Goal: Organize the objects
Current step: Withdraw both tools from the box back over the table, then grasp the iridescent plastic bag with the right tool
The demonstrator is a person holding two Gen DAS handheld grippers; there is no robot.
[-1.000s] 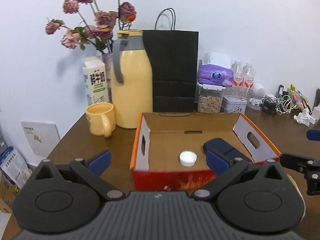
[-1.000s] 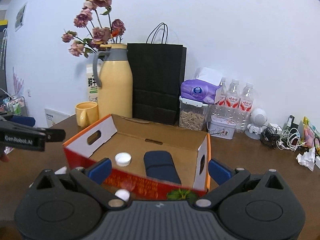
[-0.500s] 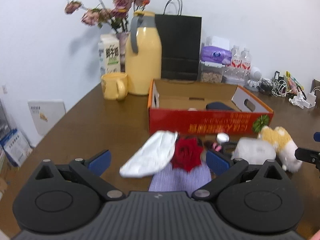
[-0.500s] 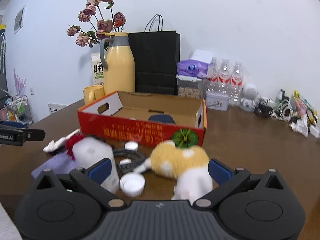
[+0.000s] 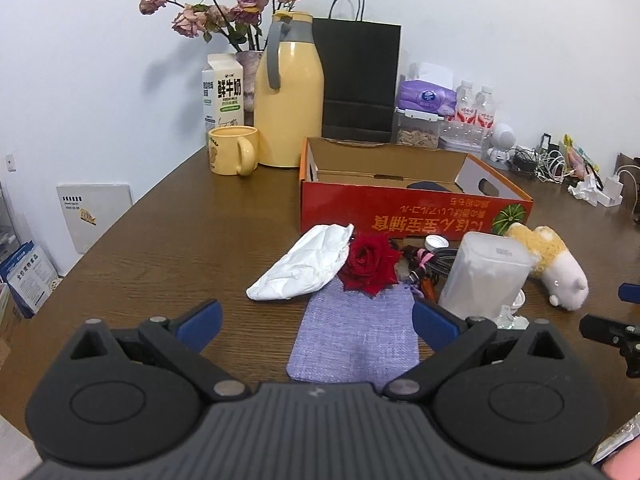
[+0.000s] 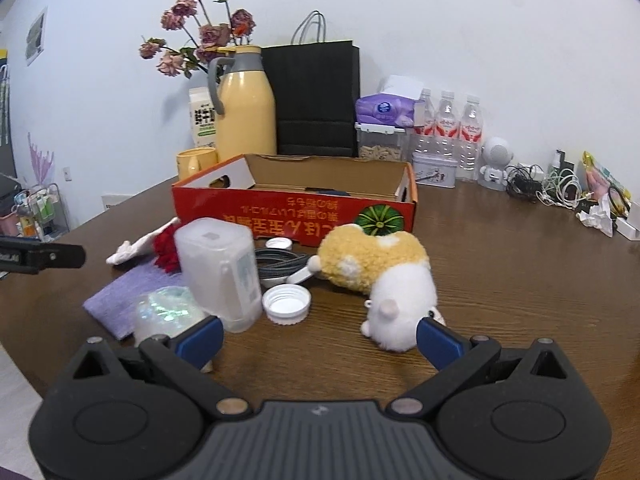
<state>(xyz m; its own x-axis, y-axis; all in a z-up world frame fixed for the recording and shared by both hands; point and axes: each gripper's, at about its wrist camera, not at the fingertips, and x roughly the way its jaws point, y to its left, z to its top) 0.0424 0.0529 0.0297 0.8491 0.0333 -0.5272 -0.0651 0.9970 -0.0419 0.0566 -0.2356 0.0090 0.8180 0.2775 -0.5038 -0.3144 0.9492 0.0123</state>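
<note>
An open red cardboard box stands mid-table with a dark blue item inside. In front of it lie a purple cloth, a white crumpled cloth, a red rose, a frosted plastic container, a coiled cable, a white cap and a yellow-white plush toy. My left gripper is open and empty just before the purple cloth. My right gripper is open and empty, near the plush and cap.
At the back stand a yellow thermos, a yellow mug, a milk carton, a black paper bag, dried flowers, tissue packs, water bottles and tangled cables. The table edge curves off at left.
Both grippers have drawn back and lower from above the box to the near table side, so the loose items in front of the box now show. Both stay open.
</note>
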